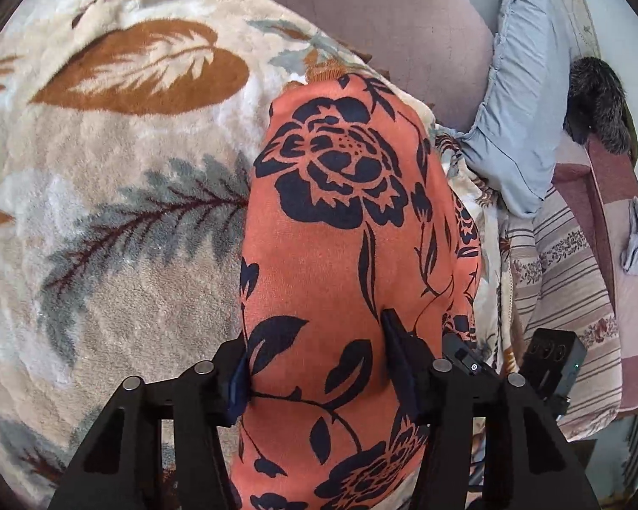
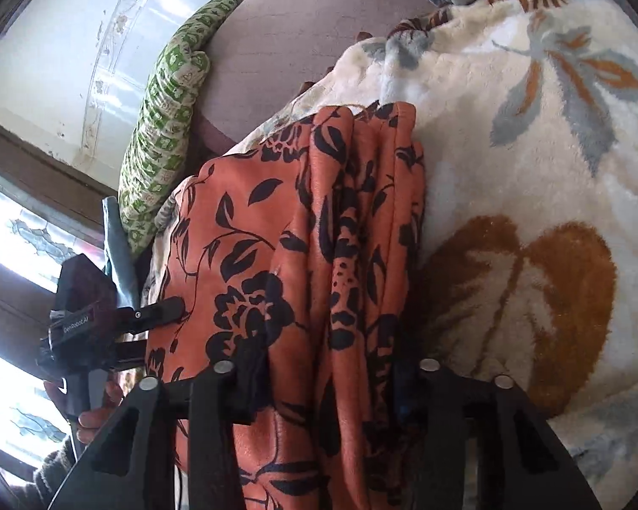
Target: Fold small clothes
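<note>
Fingers of the left gripper (image 1: 319, 365) stand on both sides of a wide fold of the orange garment (image 1: 344, 221), with the cloth filling the gap between them; the dark pads appear to touch the fabric on each side, so I judge that this gripper pinches the fold, though I cannot be fully sure how firmly. The right gripper (image 2: 327, 382) also has a bunch of the same garment between its fingers, and its pads seem to press on the gathered cloth. In the right wrist view the other gripper shows at the left edge, with a hand (image 2: 93, 408) of the person under it. The garment is thin and soft, orange with a dark print of large flowers and leaves. From the left it looks smooth and laid in a long narrow strip; from the right it hangs in several deep lengthwise pleats, so it is gathered rather than flat. It lies on a thick plush blanket (image 1: 106, 195), cream with brown and grey leaf shapes and a fuzzy pile. Beyond are a pale blue pillow (image 1: 519, 97), a green patterned cushion (image 2: 161, 127) and a striped bedcover (image 1: 574, 289). As a judgement, the folding is somewhere in the middle: the piece seems already doubled lengthwise, but a neat flat packet is not yet made.
</note>
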`<control>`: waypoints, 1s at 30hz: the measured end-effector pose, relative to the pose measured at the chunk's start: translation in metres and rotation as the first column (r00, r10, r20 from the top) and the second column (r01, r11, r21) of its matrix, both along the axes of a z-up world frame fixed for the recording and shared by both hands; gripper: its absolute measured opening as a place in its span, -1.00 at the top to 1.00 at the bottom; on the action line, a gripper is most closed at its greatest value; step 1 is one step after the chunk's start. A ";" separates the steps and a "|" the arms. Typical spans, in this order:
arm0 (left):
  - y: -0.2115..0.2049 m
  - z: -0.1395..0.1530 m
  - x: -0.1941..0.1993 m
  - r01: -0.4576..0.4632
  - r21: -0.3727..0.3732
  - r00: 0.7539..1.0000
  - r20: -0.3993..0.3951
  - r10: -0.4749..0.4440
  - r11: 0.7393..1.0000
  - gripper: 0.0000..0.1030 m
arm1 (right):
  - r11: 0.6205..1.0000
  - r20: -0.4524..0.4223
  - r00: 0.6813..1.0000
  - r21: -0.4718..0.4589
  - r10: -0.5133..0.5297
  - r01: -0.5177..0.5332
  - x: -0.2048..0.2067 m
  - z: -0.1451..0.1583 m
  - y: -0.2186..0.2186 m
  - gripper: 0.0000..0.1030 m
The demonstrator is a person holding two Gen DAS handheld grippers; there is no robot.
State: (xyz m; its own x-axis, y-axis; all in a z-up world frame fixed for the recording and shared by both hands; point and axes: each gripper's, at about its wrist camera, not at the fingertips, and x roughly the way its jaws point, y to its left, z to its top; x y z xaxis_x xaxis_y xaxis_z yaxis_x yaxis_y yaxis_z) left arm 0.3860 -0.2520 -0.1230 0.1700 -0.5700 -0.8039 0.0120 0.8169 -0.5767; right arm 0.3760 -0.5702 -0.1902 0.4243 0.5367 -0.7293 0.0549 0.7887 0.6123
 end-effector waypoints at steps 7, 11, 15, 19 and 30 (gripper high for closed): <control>0.040 0.074 -0.030 -0.013 0.043 0.985 0.172 0.005 0.999 0.08 | 0.994 0.078 0.994 -0.091 0.072 -0.065 -0.021 0.063 0.056 0.42; 0.102 0.108 -0.051 -0.049 0.053 0.965 0.260 0.034 0.997 0.07 | 0.996 0.170 0.982 -0.051 0.085 -0.078 -0.031 0.094 0.100 0.42; 0.159 0.113 -0.079 -0.085 0.130 0.955 0.292 0.044 0.988 0.06 | 0.988 0.156 0.977 -0.070 0.145 -0.136 -0.033 0.088 0.159 0.41; 0.191 0.078 -0.088 -0.115 0.155 0.973 0.217 0.080 0.981 0.05 | 0.983 0.095 0.981 -0.079 0.171 -0.164 -0.041 0.057 0.200 0.41; 0.207 -0.004 -0.083 -0.121 0.182 0.979 0.185 0.087 0.976 -0.35 | 0.960 0.078 0.973 -0.193 0.219 -0.201 -0.051 0.016 0.197 -0.22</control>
State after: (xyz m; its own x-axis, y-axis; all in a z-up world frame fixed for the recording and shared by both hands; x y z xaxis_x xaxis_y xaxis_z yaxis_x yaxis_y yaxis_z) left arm 0.3034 -0.0453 -0.1274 0.3675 -0.3802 -0.8488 0.0078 0.9138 -0.4060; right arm 0.3249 -0.3731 -0.1744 0.3899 0.4834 -0.7838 -0.1769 0.8746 0.4514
